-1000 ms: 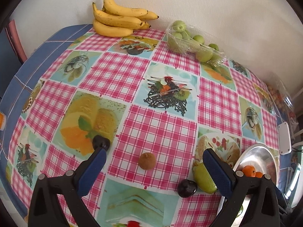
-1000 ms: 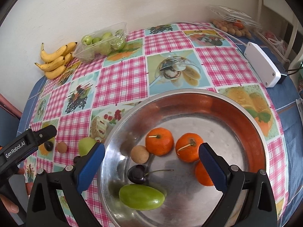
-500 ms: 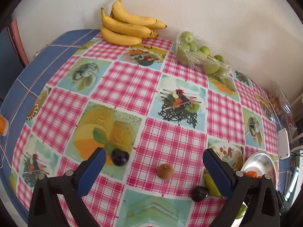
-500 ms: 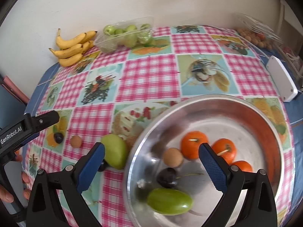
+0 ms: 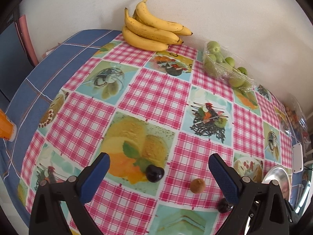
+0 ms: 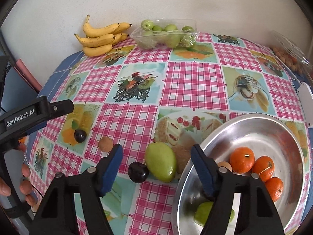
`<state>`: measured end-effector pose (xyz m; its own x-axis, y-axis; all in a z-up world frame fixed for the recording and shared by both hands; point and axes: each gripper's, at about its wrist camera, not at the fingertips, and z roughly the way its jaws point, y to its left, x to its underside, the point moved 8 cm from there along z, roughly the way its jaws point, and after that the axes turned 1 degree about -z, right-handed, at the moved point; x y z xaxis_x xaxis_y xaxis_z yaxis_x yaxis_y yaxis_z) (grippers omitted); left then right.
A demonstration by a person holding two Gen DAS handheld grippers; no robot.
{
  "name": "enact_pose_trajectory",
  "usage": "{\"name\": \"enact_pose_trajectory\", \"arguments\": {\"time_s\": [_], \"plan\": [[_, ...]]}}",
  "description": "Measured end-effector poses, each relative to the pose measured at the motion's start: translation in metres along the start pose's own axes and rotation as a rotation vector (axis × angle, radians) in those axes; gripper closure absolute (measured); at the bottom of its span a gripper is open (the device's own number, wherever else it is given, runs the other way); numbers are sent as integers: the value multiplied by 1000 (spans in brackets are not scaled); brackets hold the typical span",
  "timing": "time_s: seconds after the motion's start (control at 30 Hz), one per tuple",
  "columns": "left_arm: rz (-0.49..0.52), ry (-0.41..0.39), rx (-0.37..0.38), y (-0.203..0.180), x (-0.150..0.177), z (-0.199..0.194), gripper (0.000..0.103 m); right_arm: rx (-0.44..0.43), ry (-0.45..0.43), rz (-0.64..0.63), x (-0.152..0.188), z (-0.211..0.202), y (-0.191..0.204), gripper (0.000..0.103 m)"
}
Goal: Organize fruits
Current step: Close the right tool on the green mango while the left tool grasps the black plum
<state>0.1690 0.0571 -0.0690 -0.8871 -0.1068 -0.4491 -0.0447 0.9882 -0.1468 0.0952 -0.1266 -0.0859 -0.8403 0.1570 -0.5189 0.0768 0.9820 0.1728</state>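
Right gripper (image 6: 157, 163), jaws closing, nothing pressed yet, brackets a green mango (image 6: 161, 161) and dark cherry (image 6: 138, 172) on the bench (image 6: 193, 84), at nine o'clock of the steel bowl (image 6: 277, 125). Left gripper (image 5: 158, 166) gapes wide, empty.

A right gripper (image 6: 156, 163) with blue pads hangs over a table covered in a pink checked cloth (image 6: 195, 82), its jaws closing with nothing pressed between them. Framed between the pads lie a green mango (image 6: 161, 161) and a dark plum (image 6: 138, 172), touching each other. To the right, a steel bowl (image 6: 273, 125) holds three oranges (image 6: 242, 159). A banana bunch (image 6: 99, 39) rests by the far wall.
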Motion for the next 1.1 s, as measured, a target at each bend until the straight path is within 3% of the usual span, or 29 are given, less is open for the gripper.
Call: {"name": "enact_pose_trajectory", "arguments": {"time_s": [0.13,0.23,0.33,0.43,0.63,0.8,0.97,1.1], "plan": [[-13,35,1,7,3,12,12,12,22,-16,2,8,3,47],[-19,61,8,9,7,21,16,23,34,-17,3,13,3,47],[-28,87,16,10,10,29,28,38,48,-18,5,18,1,54],[-33,109,18,11,14,35,31,51,59,-17,6,23,-1,56],[-45,134,25,13,17,45,51,64,61,-30,6,26,-1,58],[-43,153,36,10,22,49,59,77,66,-48,6,29,2,58],[-28,167,37,8,24,52,73,92,70,-65,7,29,3,58],[-12,167,46,5,24,51,75,102,71,-75,7,29,2,61]]}}
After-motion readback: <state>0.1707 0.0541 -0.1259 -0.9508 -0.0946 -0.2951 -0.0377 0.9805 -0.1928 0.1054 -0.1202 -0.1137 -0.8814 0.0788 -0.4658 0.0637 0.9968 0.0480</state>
